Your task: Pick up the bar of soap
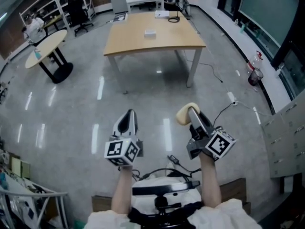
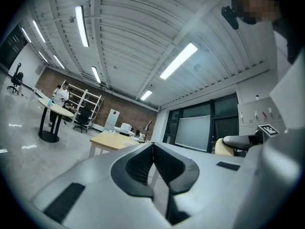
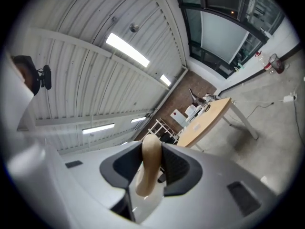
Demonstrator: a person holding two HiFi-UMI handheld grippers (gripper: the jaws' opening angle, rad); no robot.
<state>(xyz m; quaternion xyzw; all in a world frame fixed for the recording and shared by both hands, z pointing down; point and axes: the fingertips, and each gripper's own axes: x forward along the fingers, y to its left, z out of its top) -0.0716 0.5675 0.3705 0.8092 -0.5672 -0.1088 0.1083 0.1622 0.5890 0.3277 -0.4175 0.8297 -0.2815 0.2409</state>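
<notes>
**Right claw.** The right claw is clamped on the bar of soap. In the right gripper view the cream-coloured bar is seen standing on edge between the two dark pads. Both pads are pressed against its broad faces. The rounded upper end of the bar projects past the claw tips.

**Location of the bar.** The bar is supported by no surface. It is held in the air at the tip of the right claw, above the polished grey floor. It is well apart from the near edge of the table.

**Left claw.** The left claw is closed, with its jaw tips brought together. In the left gripper view nothing is seen between them. This claw is held beside the right claw and apart from it, and no object is touched by it.

**Surroundings.** The light wooden table is seen ahead of both claws in the head view. A small white box is placed near the middle of its top. Further items are grouped at its far right corner but cannot be identified. A round table is located to the left of it, where a person is seen standing in the left gripper view.
</notes>
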